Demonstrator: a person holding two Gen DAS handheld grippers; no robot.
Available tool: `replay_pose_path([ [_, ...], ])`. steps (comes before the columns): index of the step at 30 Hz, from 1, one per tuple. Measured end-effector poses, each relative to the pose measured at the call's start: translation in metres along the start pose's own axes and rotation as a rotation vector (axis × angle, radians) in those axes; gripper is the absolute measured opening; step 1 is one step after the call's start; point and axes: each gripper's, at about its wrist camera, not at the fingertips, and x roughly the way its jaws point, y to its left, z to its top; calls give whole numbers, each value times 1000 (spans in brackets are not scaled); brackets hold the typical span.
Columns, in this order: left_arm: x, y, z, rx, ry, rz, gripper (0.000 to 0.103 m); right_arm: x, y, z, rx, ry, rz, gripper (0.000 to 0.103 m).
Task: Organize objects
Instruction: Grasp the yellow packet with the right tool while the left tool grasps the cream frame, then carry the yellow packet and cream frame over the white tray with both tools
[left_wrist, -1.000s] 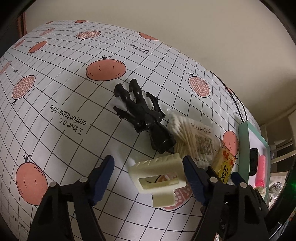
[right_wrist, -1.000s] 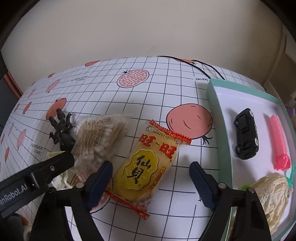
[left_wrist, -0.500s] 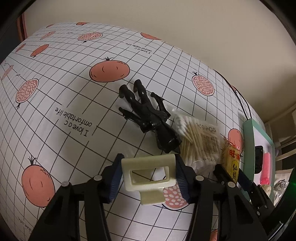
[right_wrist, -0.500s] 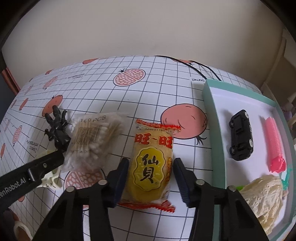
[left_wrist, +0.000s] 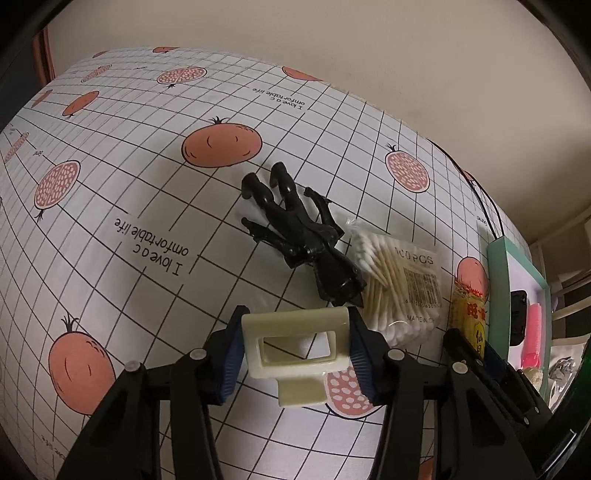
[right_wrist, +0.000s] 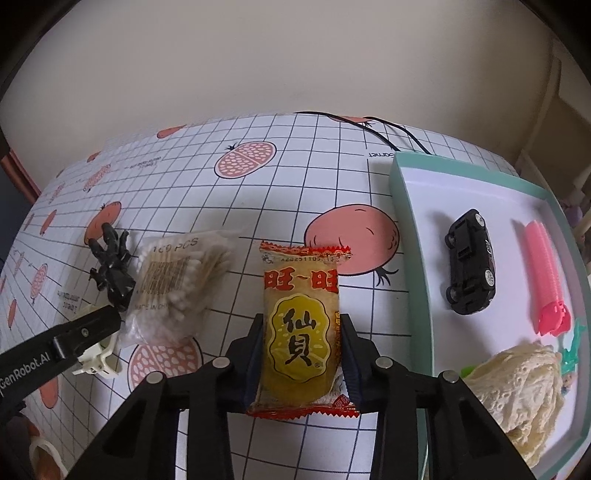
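My left gripper (left_wrist: 295, 347) is shut on a cream plastic clip (left_wrist: 295, 341), with a blue pad pressed against each side of it. In the right wrist view my right gripper (right_wrist: 302, 354) is shut on a yellow rice cracker packet (right_wrist: 301, 328) with red ends. A black toy figure (left_wrist: 299, 232) lies just beyond the clip, and a bag of cotton swabs (left_wrist: 400, 288) lies to its right. The same bag of cotton swabs (right_wrist: 177, 284) and black toy figure (right_wrist: 112, 266) show left of the packet.
A teal-rimmed white tray (right_wrist: 410, 236) sits at the right and holds a black toy car (right_wrist: 471, 266), a pink comb (right_wrist: 545, 273) and a cream lacy item (right_wrist: 517, 391). A black cable (right_wrist: 388, 131) runs behind it. The checked tablecloth (left_wrist: 129, 206) covers the table.
Both grippers went from open to shut: the left one closed on the cream clip, the right one on the rice cracker packet, which turned upright between the pads.
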Motion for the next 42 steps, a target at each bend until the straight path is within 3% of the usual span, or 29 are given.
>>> replay_pose_path([
  [9,-10,1,5,-2,-22,-7,53,-24,-1,9,-2,-49,31,39],
  [20,-54,-14,19,28,-132,-47,53,-64,-18,25,25,-130,67,39],
  [34,-87,-68,19,131,-203,-144,53,-96,-97,28,133,-181,47,39],
  [42,-83,-123,-2,280,-207,-151,53,-99,-137,23,169,-184,3,39],
])
